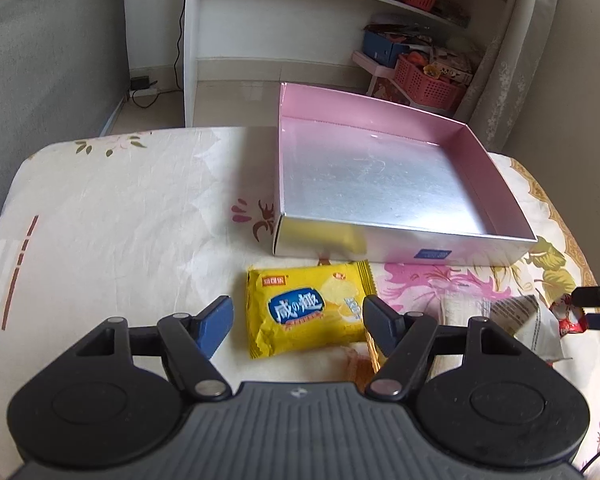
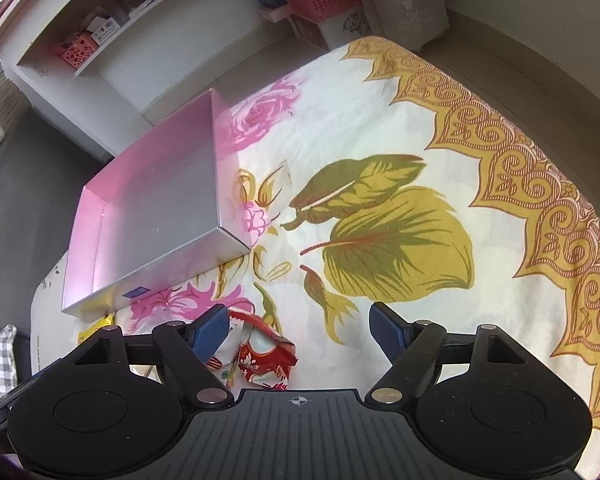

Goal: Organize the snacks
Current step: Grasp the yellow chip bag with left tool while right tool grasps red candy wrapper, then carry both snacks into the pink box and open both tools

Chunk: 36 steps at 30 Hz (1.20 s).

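My left gripper stands wide around the yellow snack packet, which lies on the floral tablecloth just before the pink box; its pads are not pressing it. My right gripper is open too, with the red-and-white wrapper near its left finger, right of the box's corner.

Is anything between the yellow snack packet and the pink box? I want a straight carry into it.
Nothing visible. The yellow snack packet lies between the left gripper's open fingers, just in front of the pink box, with only bare tablecloth between them.
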Tool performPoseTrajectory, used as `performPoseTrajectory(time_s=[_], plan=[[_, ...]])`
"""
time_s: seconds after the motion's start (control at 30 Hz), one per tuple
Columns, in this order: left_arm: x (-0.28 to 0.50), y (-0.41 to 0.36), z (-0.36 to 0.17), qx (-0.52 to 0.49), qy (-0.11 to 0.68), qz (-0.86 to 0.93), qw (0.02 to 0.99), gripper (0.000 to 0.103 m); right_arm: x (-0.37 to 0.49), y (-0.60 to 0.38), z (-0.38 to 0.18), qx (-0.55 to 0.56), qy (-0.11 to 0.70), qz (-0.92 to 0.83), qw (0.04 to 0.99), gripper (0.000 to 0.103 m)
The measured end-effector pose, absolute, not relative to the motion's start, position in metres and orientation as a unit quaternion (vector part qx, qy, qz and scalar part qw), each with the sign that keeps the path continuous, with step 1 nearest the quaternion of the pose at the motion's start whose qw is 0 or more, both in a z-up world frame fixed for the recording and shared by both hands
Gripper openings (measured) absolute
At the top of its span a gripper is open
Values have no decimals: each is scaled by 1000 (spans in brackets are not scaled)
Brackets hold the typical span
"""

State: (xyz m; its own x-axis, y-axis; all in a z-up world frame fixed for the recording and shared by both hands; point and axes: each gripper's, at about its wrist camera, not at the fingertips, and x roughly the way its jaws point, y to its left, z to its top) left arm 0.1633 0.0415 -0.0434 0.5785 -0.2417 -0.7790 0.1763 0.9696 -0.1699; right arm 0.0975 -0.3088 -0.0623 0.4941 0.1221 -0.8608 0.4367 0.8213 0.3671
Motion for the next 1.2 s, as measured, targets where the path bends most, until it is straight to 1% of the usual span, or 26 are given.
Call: performPoseTrajectory(time_s=[0.07,0.13,0.17,0.23,0.33,0.4,0.43,0.6,0.73,0.77,0.8,0.87,1.07,1.17,1.2], plan=[[167,39,-44,-25,434,-135,891,68,99,-305,-65,290,498,-95,812,74],[172,35,-45,4,423,-157,893,69,101,-301,-67,294,504,-93,807,68],[175,34,-47,19,413,-168,895,69,102,-298,-69,294,508,-94,804,66],[179,35,-50,33,405,-188,894,69,104,-294,-72,293,514,-95,801,56],[183,36,-60,36,411,-215,886,68,106,-290,-76,289,520,-97,798,46],[178,32,-64,62,404,-223,885,68,107,-289,-78,287,521,-98,798,36],[175,31,-64,74,402,-228,884,68,107,-289,-79,286,521,-99,798,34],[166,26,-61,104,424,-269,859,68,108,-289,-77,285,512,-105,803,32],[167,21,-57,111,462,-239,847,72,108,-285,-75,275,511,-106,807,32],[169,19,-57,106,468,-222,849,75,108,-284,-75,272,512,-105,808,32],[171,18,-56,101,475,-206,850,81,108,-283,-75,271,512,-104,808,32],[174,16,-56,82,490,-175,850,89,108,-282,-75,272,514,-101,807,32],[184,11,-61,66,535,-87,838,91,108,-283,-75,269,516,-96,808,32],[183,8,-64,79,540,-62,835,86,108,-284,-74,272,514,-97,808,32],[182,7,-64,86,538,-54,837,80,107,-284,-74,273,513,-97,808,32]])
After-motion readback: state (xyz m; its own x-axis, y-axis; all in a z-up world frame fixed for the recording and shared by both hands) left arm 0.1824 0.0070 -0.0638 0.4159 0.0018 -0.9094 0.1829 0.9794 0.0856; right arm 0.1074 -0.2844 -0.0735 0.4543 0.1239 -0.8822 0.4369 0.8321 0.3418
